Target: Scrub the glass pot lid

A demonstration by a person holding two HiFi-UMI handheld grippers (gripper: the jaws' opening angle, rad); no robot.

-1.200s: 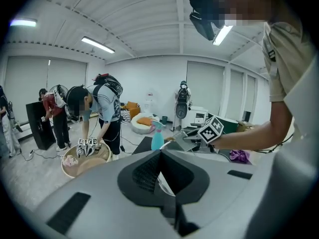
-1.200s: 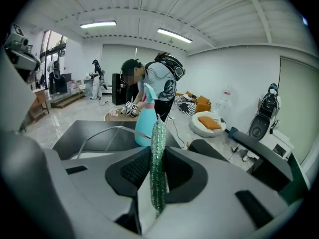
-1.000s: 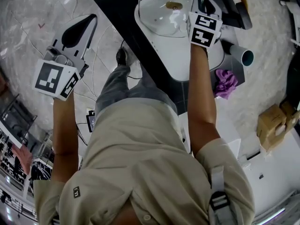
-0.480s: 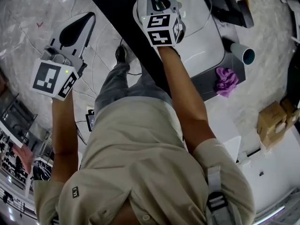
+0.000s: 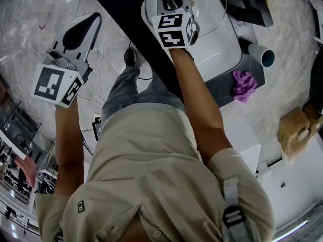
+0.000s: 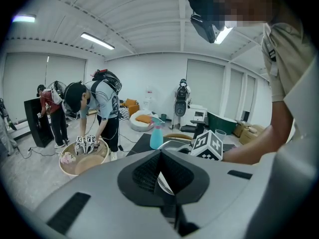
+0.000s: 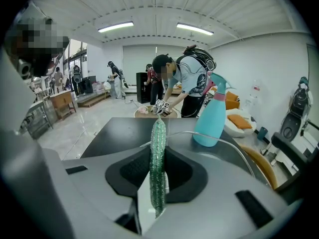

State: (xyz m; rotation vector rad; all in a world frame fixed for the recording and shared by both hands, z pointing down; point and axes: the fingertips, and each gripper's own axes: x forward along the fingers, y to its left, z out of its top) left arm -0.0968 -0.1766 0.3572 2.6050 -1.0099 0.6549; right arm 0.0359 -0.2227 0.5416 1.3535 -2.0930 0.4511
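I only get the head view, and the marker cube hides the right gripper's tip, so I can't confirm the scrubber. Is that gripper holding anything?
Observer: Yes. The right gripper view shows the right gripper shut on a green pad, which stands edge-on between the jaws.
Operator: Is there anything past the lid that I can't see?
Observer: A blue spray bottle stands beyond the lid, right of the pad.
Operator: And the left gripper, is it carrying something?
Observer: No. The left gripper view shows the left gripper with its jaws together and nothing between them.
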